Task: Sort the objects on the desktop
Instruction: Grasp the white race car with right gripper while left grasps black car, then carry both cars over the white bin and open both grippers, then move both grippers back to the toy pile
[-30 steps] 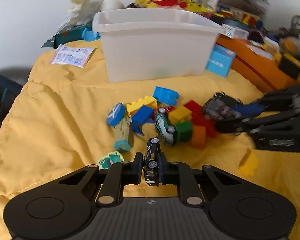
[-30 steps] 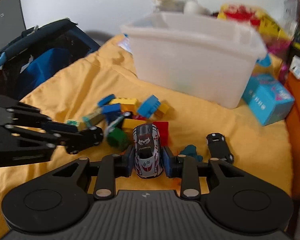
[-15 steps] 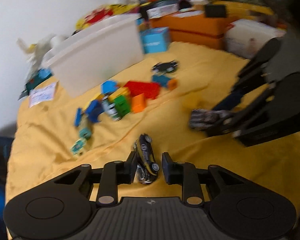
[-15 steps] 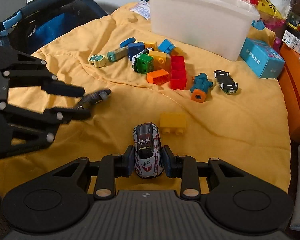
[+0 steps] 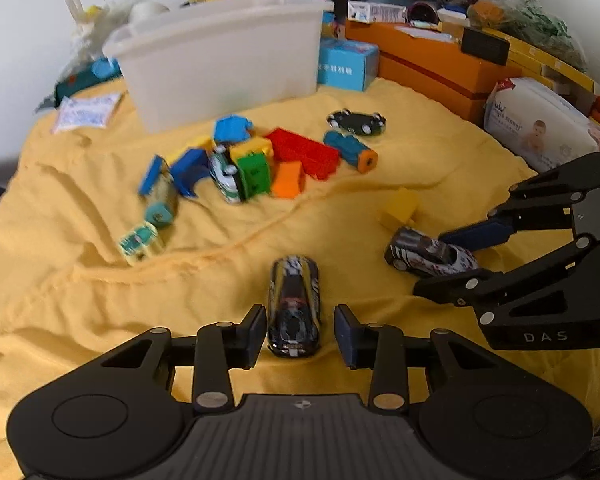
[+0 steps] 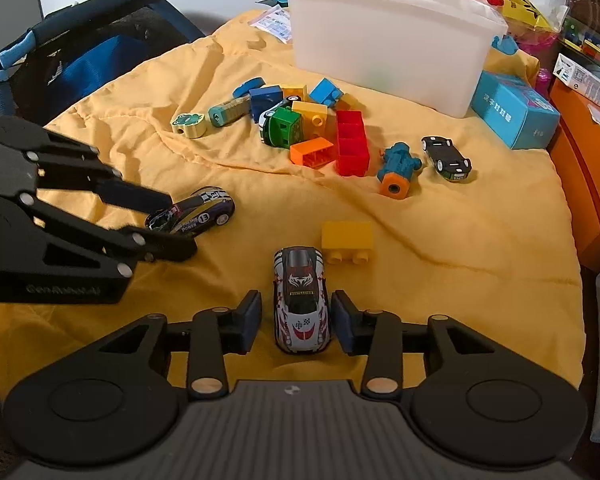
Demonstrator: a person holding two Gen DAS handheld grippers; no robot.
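Left wrist view: left gripper [image 5: 300,332] had its jaws spread, gaps either side of the black-and-yellow toy car [image 5: 295,306] resting on the yellow blanket [image 5: 80,280]. Right wrist view: right gripper [image 6: 296,320] was likewise released, white-and-red toy car [image 6: 301,298] sitting loose between the fingers, yellow brick [image 6: 347,241] just ahead, white bin [image 6: 388,36] well beyond the block pile.

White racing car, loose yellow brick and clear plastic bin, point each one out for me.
White racing car [image 6: 301,300], right wrist view, on its roof.
Loose yellow brick [image 6: 347,236], right wrist view, on its top face.
Clear plastic bin [image 6: 384,36], right wrist view, on its front wall.
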